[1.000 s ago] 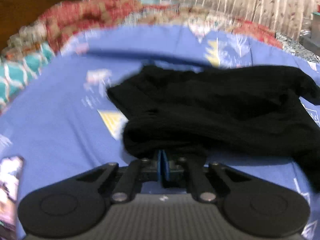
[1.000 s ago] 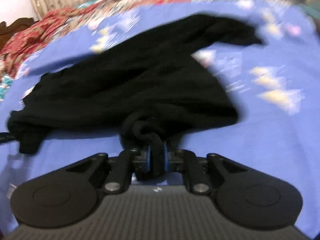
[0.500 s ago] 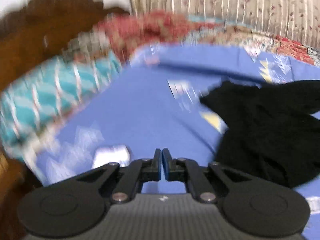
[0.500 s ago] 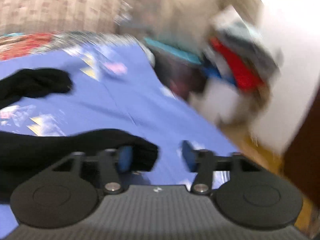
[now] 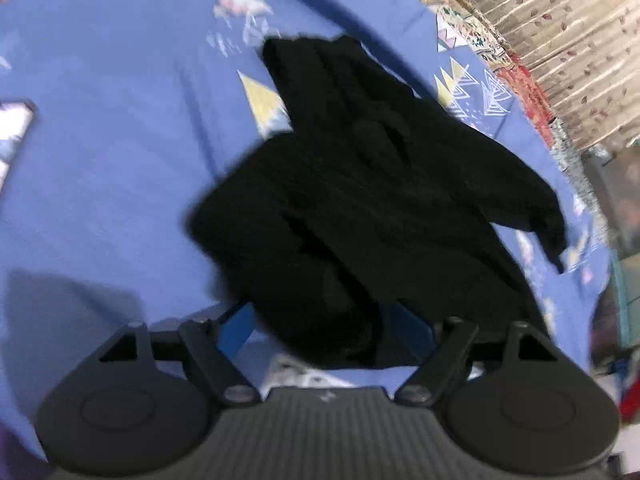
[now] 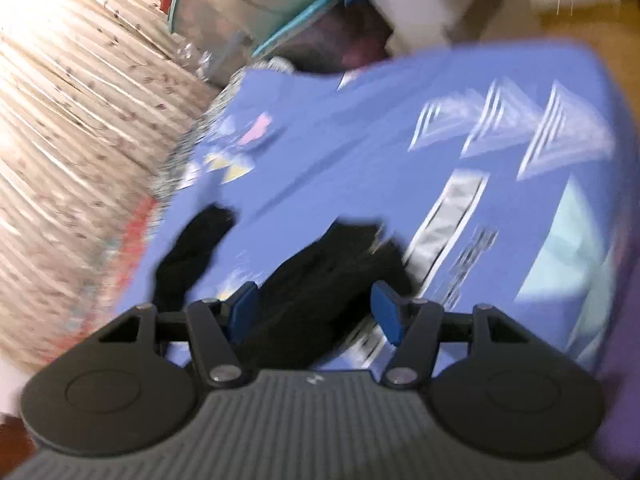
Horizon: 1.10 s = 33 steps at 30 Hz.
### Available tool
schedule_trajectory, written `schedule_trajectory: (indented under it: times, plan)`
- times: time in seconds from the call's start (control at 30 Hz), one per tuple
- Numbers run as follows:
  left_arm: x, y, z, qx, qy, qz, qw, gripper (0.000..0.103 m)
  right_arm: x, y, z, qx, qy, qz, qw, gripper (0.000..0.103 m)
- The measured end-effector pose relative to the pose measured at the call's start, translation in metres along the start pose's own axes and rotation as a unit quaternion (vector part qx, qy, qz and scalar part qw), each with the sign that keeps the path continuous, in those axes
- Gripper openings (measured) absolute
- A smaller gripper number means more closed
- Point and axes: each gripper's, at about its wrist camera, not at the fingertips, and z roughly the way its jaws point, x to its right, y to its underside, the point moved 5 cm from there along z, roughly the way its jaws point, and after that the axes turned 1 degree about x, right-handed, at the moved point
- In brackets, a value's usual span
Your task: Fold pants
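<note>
The black pants (image 5: 360, 184) lie crumpled on the blue bedsheet (image 5: 100, 128). My left gripper (image 5: 324, 328) is open, its blue pads spread wide on either side of the near bunched edge of the pants. In the right wrist view, another part of the pants (image 6: 320, 280) lies between the spread blue pads of my open right gripper (image 6: 316, 314). A second black end of the pants (image 6: 196, 248) lies to the left of it. Both views are blurred.
A patterned curtain (image 5: 560, 32) hangs behind the bed, also seen in the right wrist view (image 6: 72, 112). A red floral quilt edge (image 5: 528, 96) runs along the far side. Clutter and a box (image 6: 420, 8) stand past the bed's end.
Both grippers let go of the pants and swung aside. The left gripper was shut half a second ago and is now open over the pants' near edge. The right gripper stays open.
</note>
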Motion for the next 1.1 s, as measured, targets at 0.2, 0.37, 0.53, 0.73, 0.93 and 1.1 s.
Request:
schedule_trajectory:
  times: [0.2, 0.37, 0.53, 0.73, 0.93, 1.1]
  plan:
    - [0.000, 0.005, 0.027, -0.010, -0.036, -0.024, 0.9990, 0.014, -0.001, 0.027, 0.031, -0.052, 0.009, 0.013, 0.999, 0.067]
    - [-0.003, -0.001, -0.024, 0.031, -0.025, -0.027, 0.9989, 0.012, 0.001, 0.001, 0.082, -0.044, 0.027, 0.046, 0.998, 0.022]
    - [-0.011, 0.008, -0.080, 0.048, -0.028, -0.032, 0.9980, 0.012, -0.037, -0.046, 0.093, -0.010, -0.029, 0.021, 0.999, 0.009]
    - [-0.027, 0.032, -0.072, 0.014, -0.065, -0.026, 0.9975, 0.015, -0.035, -0.054, 0.070, 0.006, -0.039, -0.011, 0.999, 0.015]
    - [-0.035, 0.039, -0.071, -0.004, -0.083, 0.012, 0.9965, 0.040, 0.048, -0.034, 0.050, -0.032, 0.088, 0.029, 0.995, 0.043]
    - [-0.033, -0.012, -0.130, 0.106, -0.065, 0.047, 0.9911, 0.055, 0.050, -0.047, 0.002, 0.040, 0.131, -0.019, 0.990, 0.043]
